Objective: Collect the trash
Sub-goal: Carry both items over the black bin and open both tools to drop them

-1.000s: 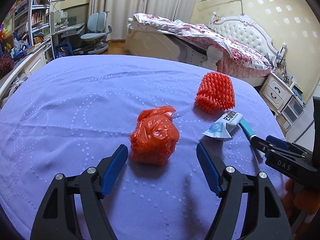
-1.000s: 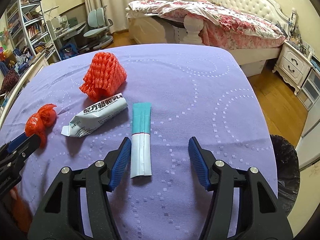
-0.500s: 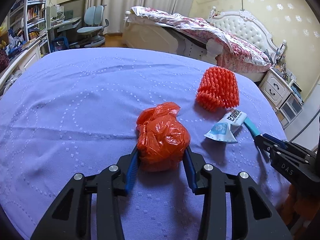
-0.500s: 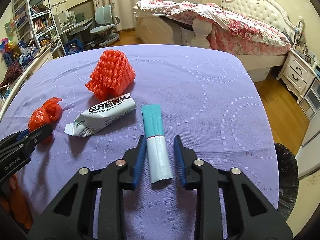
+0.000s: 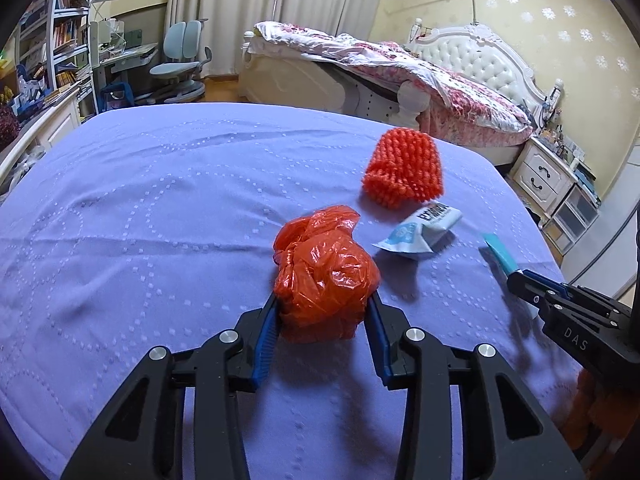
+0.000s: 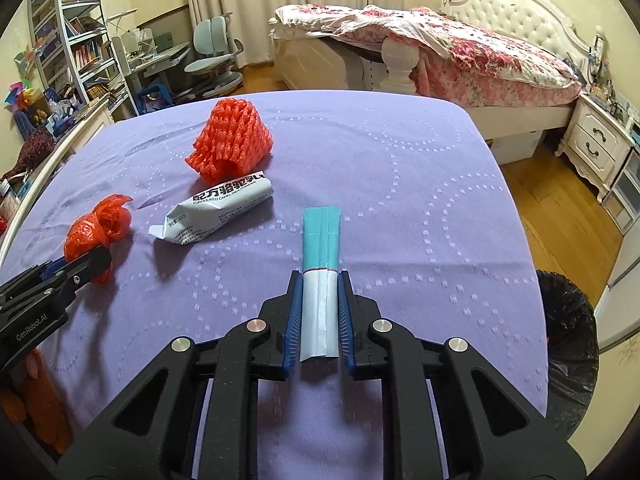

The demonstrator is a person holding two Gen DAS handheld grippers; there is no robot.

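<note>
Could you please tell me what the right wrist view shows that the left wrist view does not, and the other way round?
Only the right wrist view shows the black-lined trash bin beside the table and the whole teal-and-white packet clamped in the right gripper. Only the left wrist view shows the left gripper closed on the orange plastic bag from both sides. Both show the orange foam net, the milk powder sachet and the purple tablecloth.

Crinkled glossy plastic bag (image 5: 326, 276); spongy foam net (image 5: 402, 172); smooth paper-like sachet (image 6: 218, 210); matt stitched cloth covers the tabletop (image 5: 160, 208).
</note>
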